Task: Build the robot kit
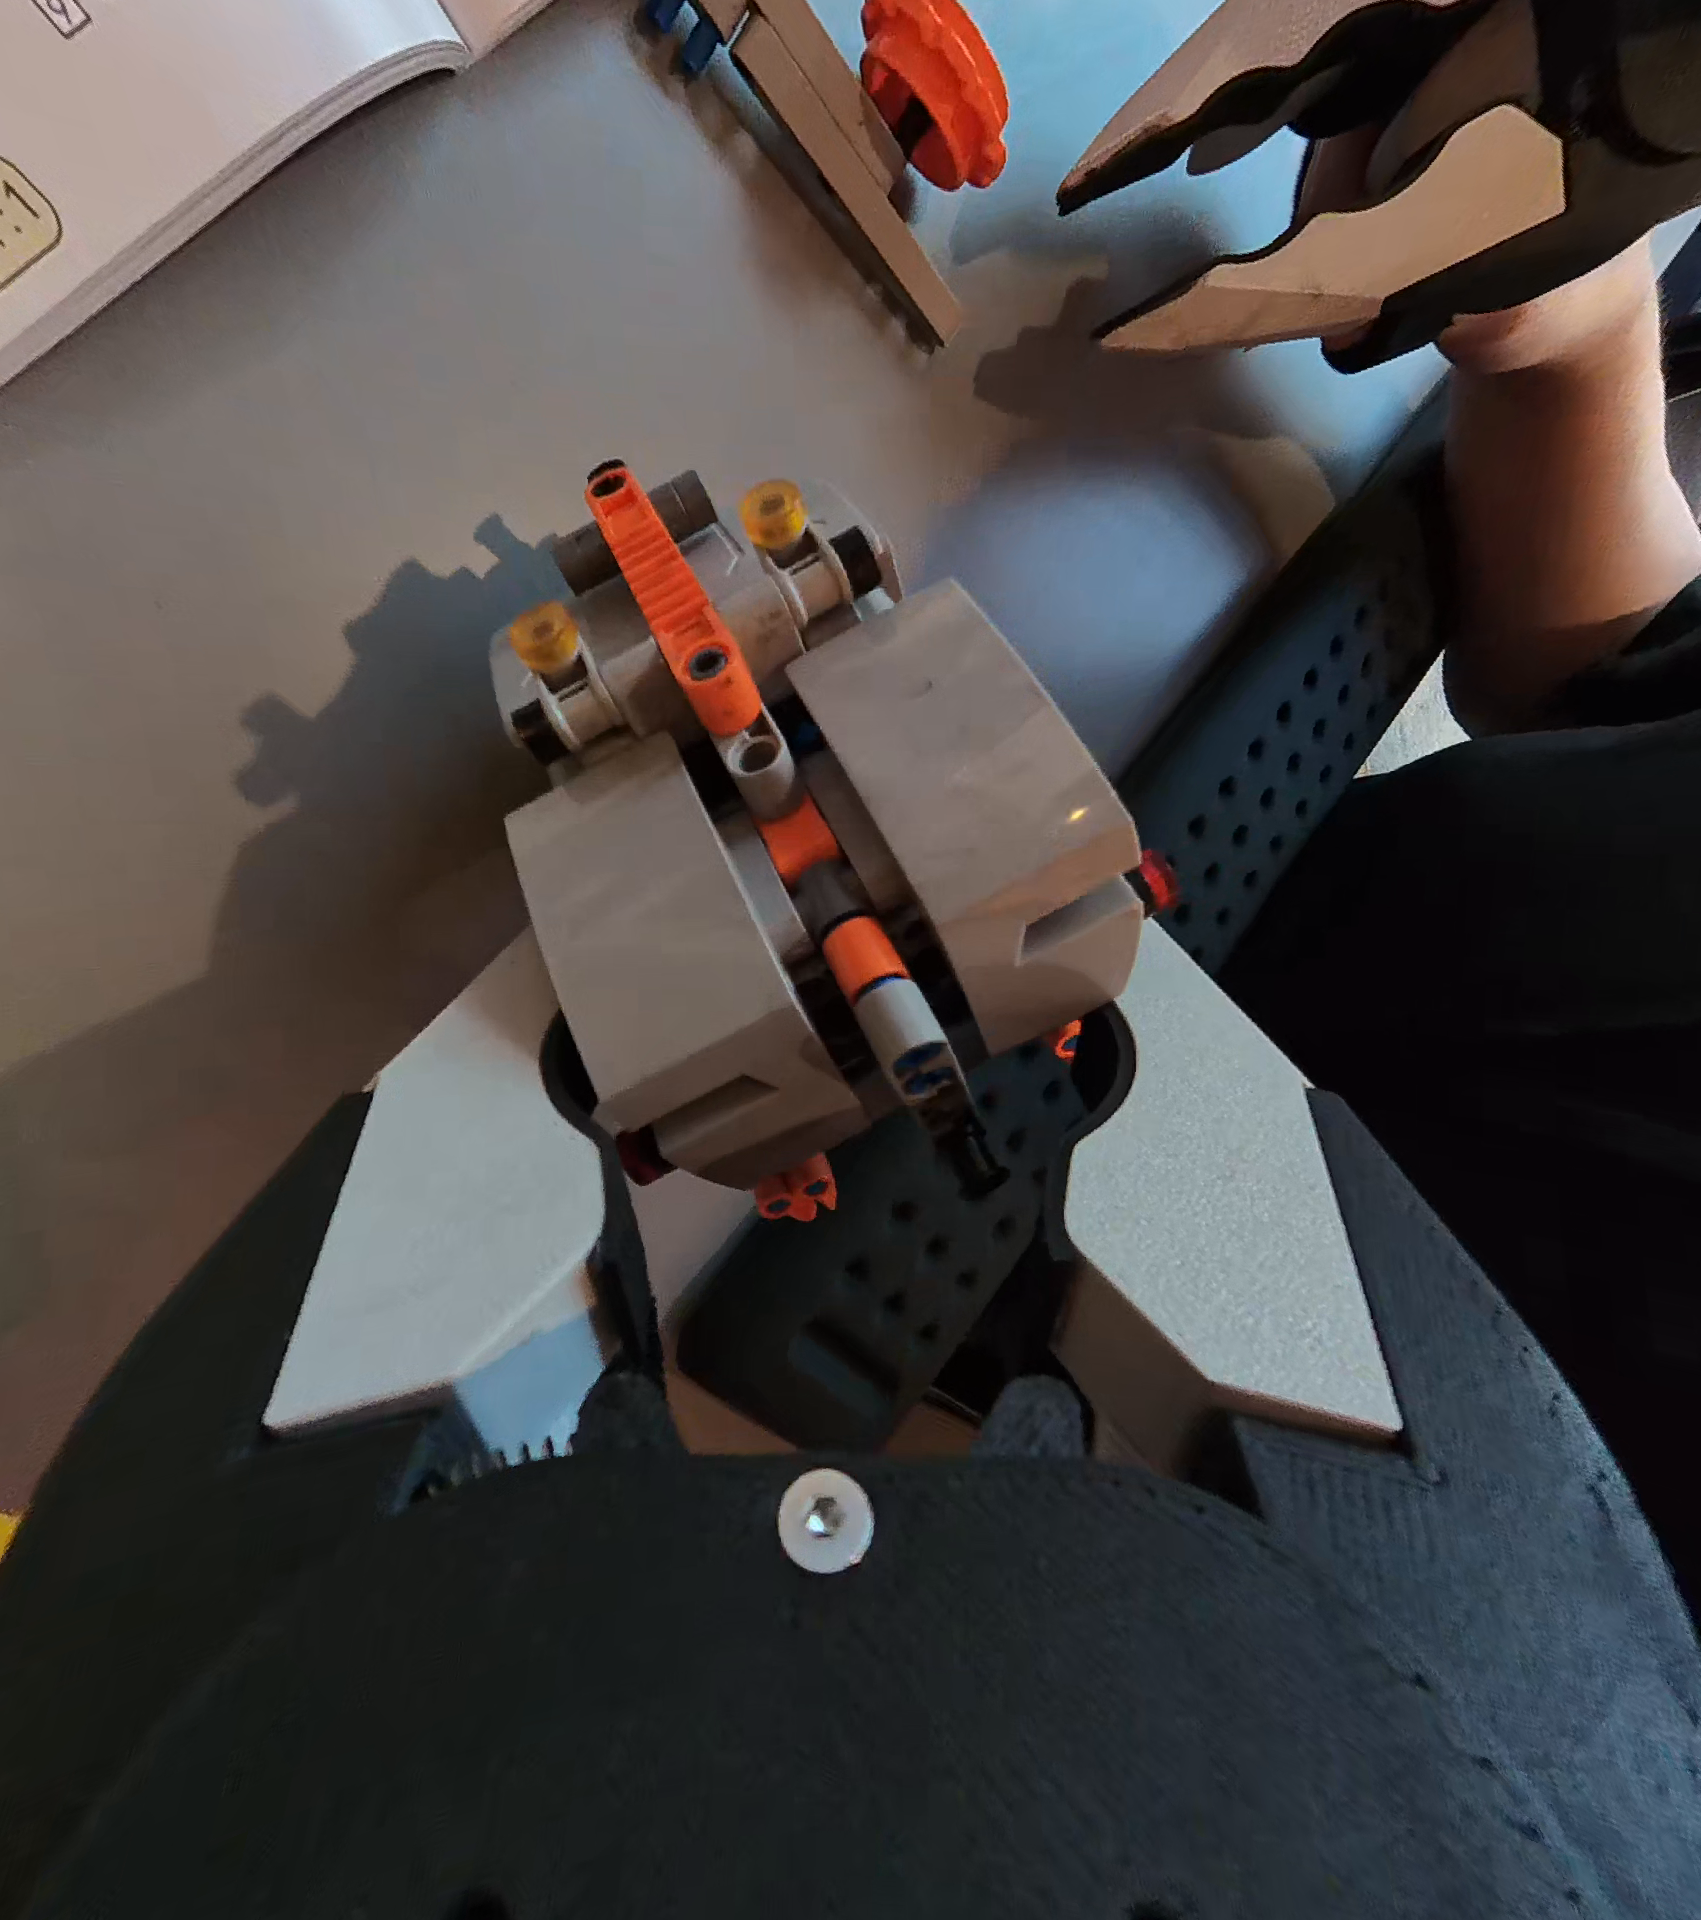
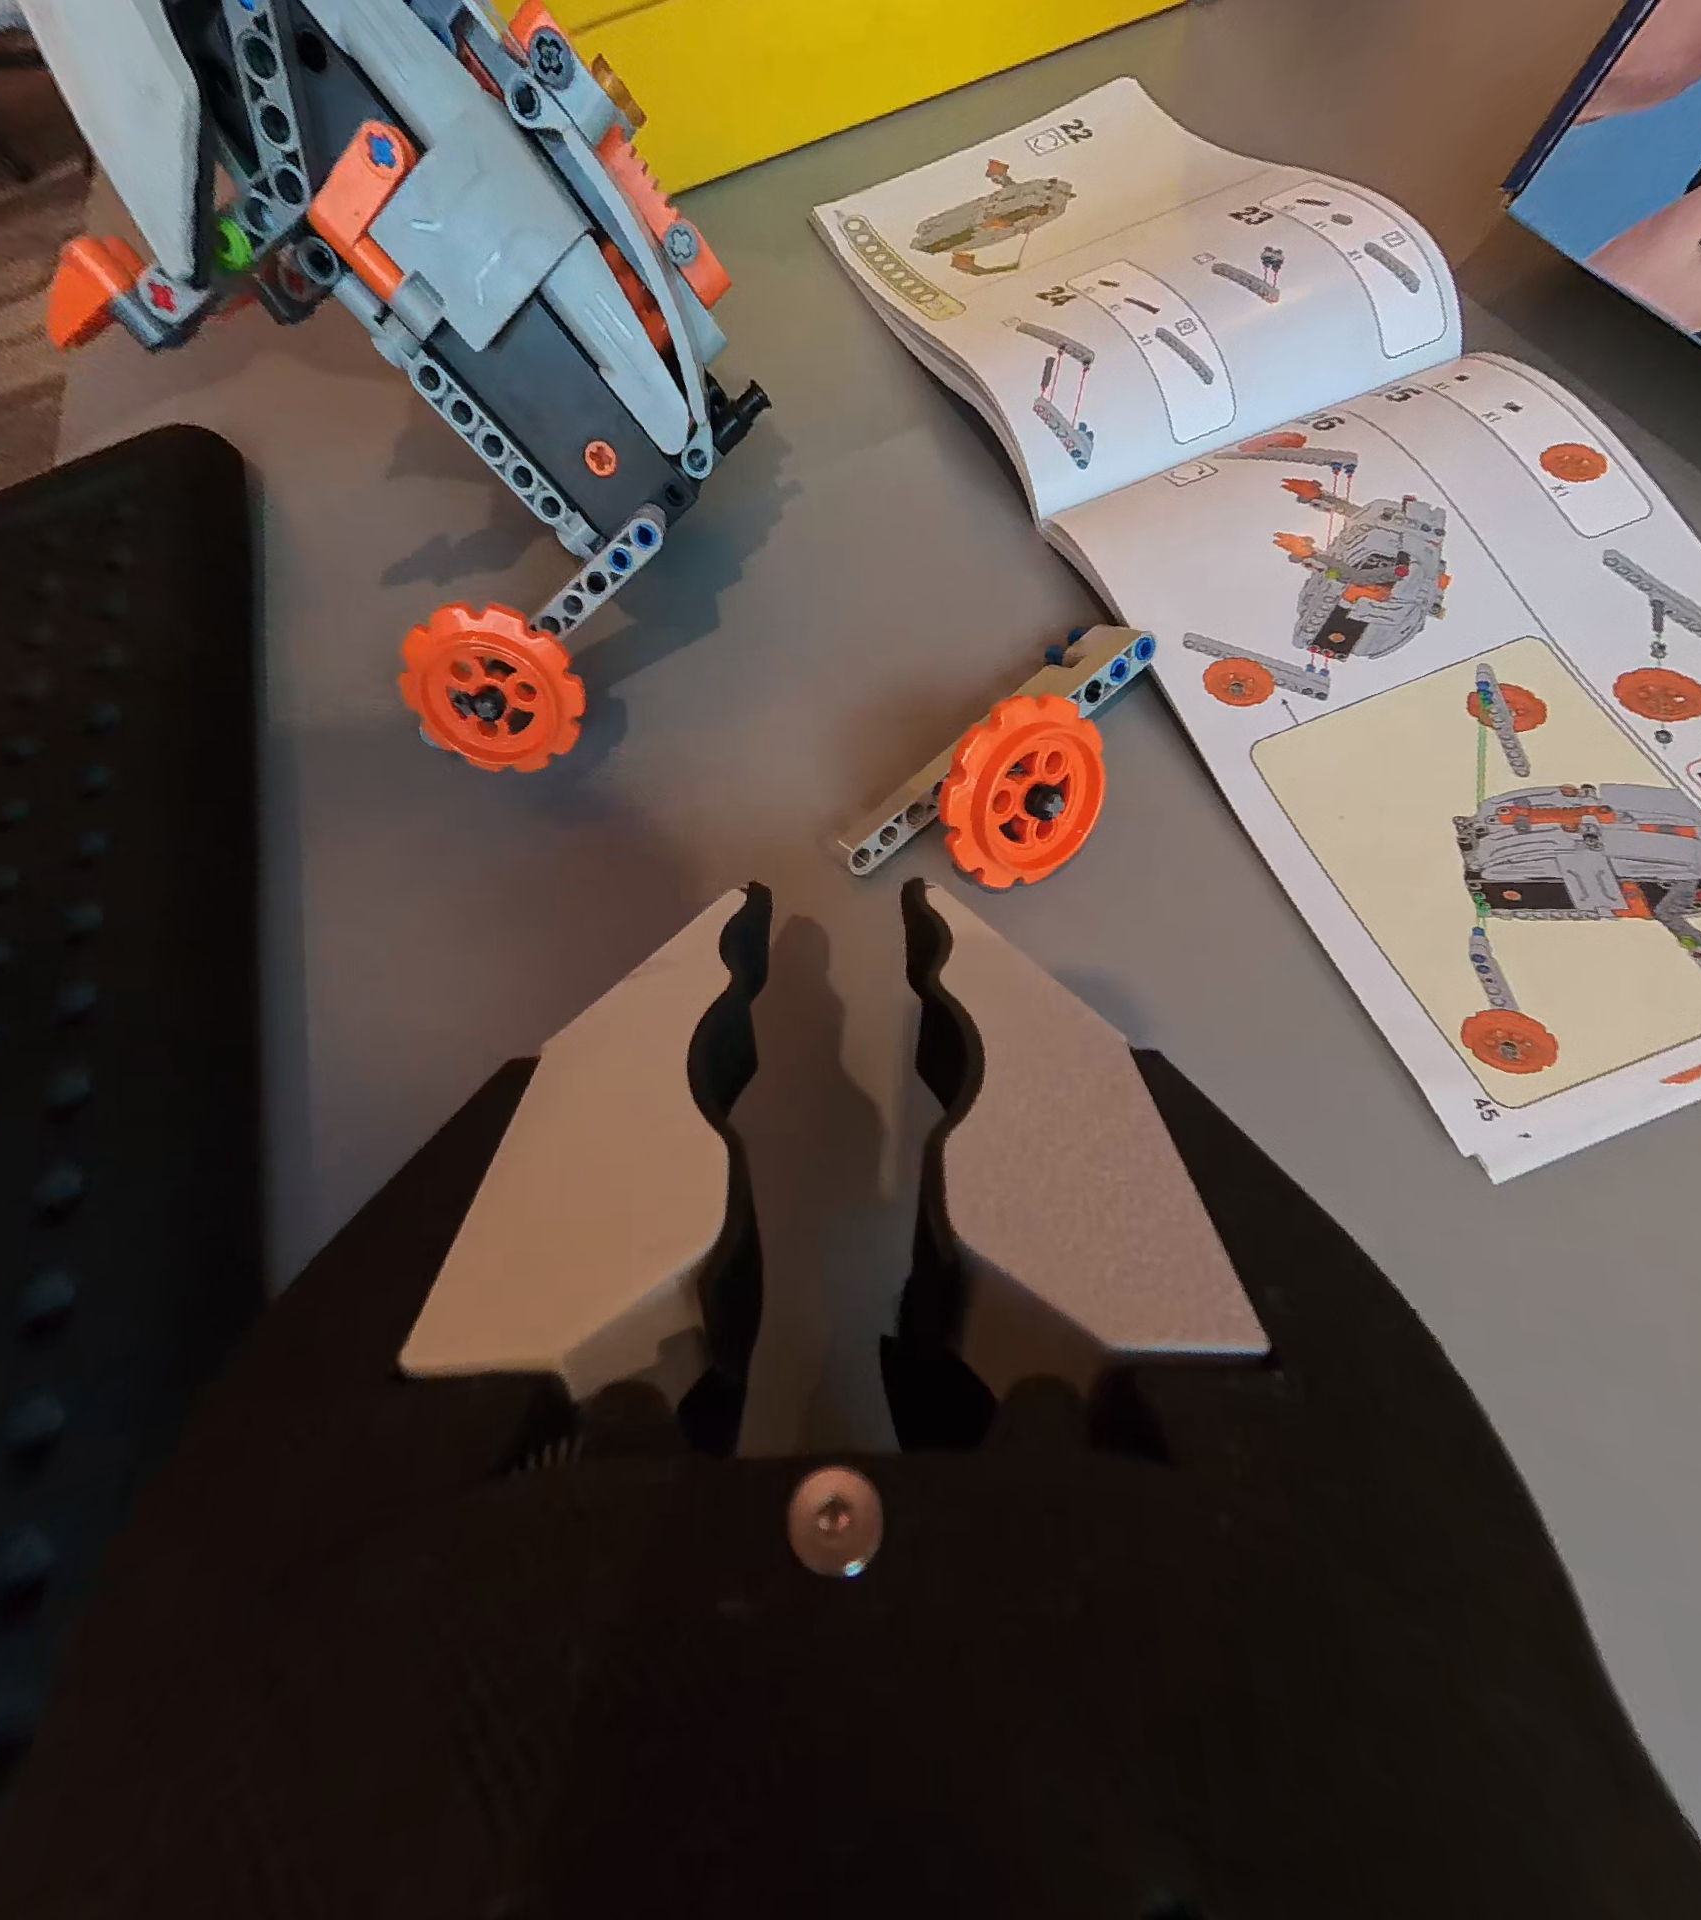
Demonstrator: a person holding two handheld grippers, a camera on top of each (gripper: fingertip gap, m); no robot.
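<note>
The grey table (image 2: pixel 742 727) bears an open instruction booklet (image 2: pixel 1345 582). The left gripper (image 1: pixel 825 1122) pinches the grey-and-orange brick model (image 1: pixel 804 862), best kept steady. The right gripper (image 2: pixel 833 904), slightly spread and empty, hovers beside a loose beam with orange wheel (image 2: pixel 1017 790).

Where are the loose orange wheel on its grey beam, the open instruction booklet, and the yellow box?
loose orange wheel (image 2: pixel 1022 790), right wrist view, on its spoked face.
instruction booklet (image 2: pixel 1428 665), right wrist view, on the near open page.
yellow box (image 2: pixel 825 73), right wrist view, on its side wall.
</note>
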